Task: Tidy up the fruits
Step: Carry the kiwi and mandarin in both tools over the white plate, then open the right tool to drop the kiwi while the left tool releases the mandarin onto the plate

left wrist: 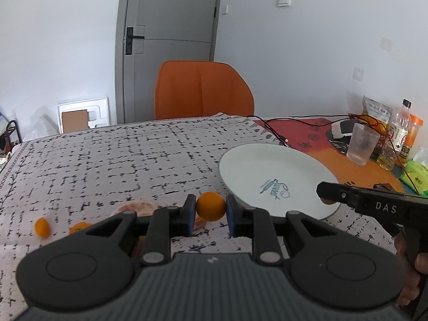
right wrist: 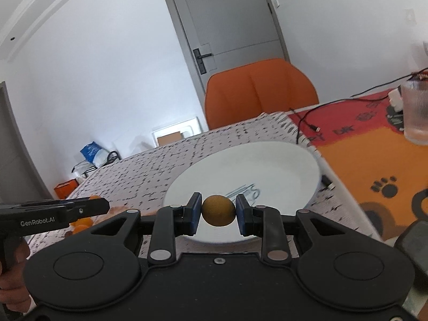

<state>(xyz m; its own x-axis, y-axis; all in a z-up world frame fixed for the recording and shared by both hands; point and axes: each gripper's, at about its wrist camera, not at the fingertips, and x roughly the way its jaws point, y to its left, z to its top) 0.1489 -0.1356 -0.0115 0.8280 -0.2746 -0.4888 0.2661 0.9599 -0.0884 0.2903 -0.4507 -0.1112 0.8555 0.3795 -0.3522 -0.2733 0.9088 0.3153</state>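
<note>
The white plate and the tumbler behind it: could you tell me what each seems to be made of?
The white plate looks like glazed ceramic, or possibly melamine: opaque, smooth, lightly glossy, with a printed blue motif in its centre. The tumbler looks like clear ribbed glass or hard plastic: the table's colours show through its fluted wall. Neither view settles which.

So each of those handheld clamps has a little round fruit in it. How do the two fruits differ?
The small bright orange fruit in the left gripper is smooth and vivid; the round brownish-yellow fruit in the right gripper is duller and darker. The orange one sits short of the white round plate, over the patterned cloth; the brownish one hangs over the plate. Both are pinched between blue-padded fingers.
</note>
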